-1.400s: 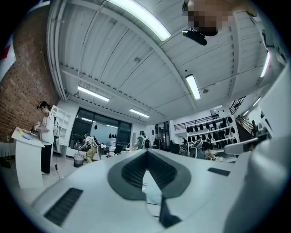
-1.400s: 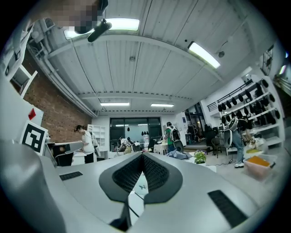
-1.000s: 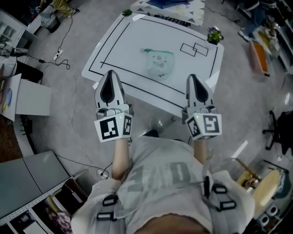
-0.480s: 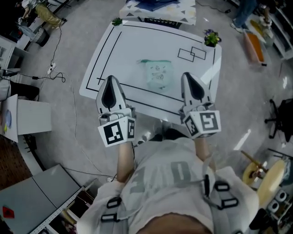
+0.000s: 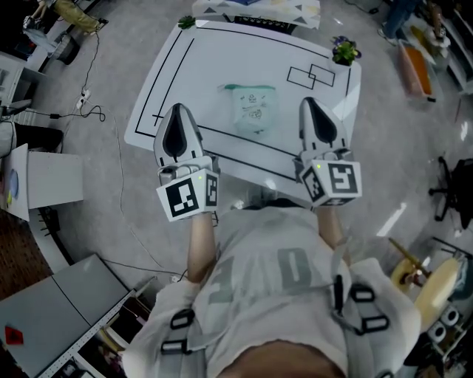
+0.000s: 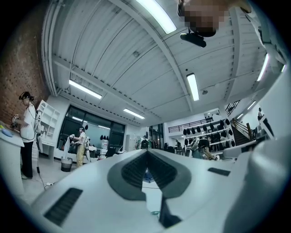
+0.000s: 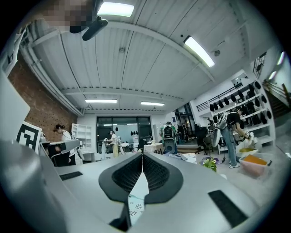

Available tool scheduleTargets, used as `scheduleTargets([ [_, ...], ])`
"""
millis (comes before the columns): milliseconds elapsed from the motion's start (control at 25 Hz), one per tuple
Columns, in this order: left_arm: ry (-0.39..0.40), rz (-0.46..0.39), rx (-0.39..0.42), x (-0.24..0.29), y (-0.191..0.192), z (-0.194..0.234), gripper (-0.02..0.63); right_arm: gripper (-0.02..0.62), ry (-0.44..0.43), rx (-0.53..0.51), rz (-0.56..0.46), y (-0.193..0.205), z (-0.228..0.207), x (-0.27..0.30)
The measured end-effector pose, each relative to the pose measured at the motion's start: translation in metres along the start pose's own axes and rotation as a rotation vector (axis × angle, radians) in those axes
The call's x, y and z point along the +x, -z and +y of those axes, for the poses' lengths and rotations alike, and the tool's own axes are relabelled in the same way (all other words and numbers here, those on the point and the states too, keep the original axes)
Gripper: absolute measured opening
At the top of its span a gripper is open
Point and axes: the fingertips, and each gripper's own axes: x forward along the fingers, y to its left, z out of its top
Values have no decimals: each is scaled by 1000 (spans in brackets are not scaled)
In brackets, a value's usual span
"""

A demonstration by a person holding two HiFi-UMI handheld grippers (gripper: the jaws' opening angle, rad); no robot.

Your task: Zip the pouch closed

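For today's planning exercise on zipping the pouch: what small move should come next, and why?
Probably advance the left tool and right tool toward the pale green fabric pouch, opening on the way: both are shut and empty over the white table's near edge, and the pouch lies untouched farther in, between them.

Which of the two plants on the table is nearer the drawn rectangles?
The plant at the far right corner, just beside the rectangles. The other plant sits at the far left corner, far from them.

Pouch (image 5: pixel 253 109) mid-table (image 5: pixel 222 59), plant (image 5: pixel 344 52) at far right corner, left gripper (image 5: pixel 177 122) and right gripper (image 5: pixel 316 114) over near edge.
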Motion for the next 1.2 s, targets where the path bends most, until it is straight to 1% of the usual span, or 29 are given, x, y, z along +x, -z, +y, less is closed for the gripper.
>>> scheduleTargets([
  [120, 3, -3, 10, -1, 1, -2, 8, 8, -19, 2, 6, 1, 1, 0],
  [240, 24, -11, 3, -1, 0, -4, 9, 11, -49, 4, 25, 6, 4, 0],
  [280, 32, -14, 1, 0, 0, -6, 10, 35, -59, 11, 33, 7, 6, 1],
  [320, 39, -17, -2, 1, -1, -7, 48, 145, -70, 19, 43, 9, 7, 2],
  [360, 46, -21, -10, 2, -1, -8, 131, 203, -80, 25, 53, 11, 8, 4],
  [400, 50, -24, -21, 3, -1, -9, 163, 234, -84, 28, 61, 13, 8, 5],
  [480, 57, -26, -36, 4, -1, -10, 206, 261, -87, 26, 70, 15, 8, 7],
  [600, 67, -11, -38, 6, 3, -10, 222, 267, -84, 33, 74, 16, 8, 8],
  [760, 61, 9, -49, 7, 10, -6, 233, 267, -84, 52, 81, 18, 7, 9],
  [840, 89, 27, -51, 10, 16, -9, 242, 267, -89, 51, 84, 19, 6, 10],
  [920, 167, 84, -59, 14, 30, -18, 247, 267, -98, 48, 87, 21, 7, 11],
  [1000, 230, 166, -74, 18, 50, -26, 247, 267, -104, 44, 97, 23, 10, 12],
  [1080, 237, 231, -62, 25, 70, -26, 247, 266, -118, 32, 106, 25, 13, 14],
  [1200, 235, 311, 5, 40, 102, -23, 247, 265, -130, 29, 120, 30, 15, 16],
])
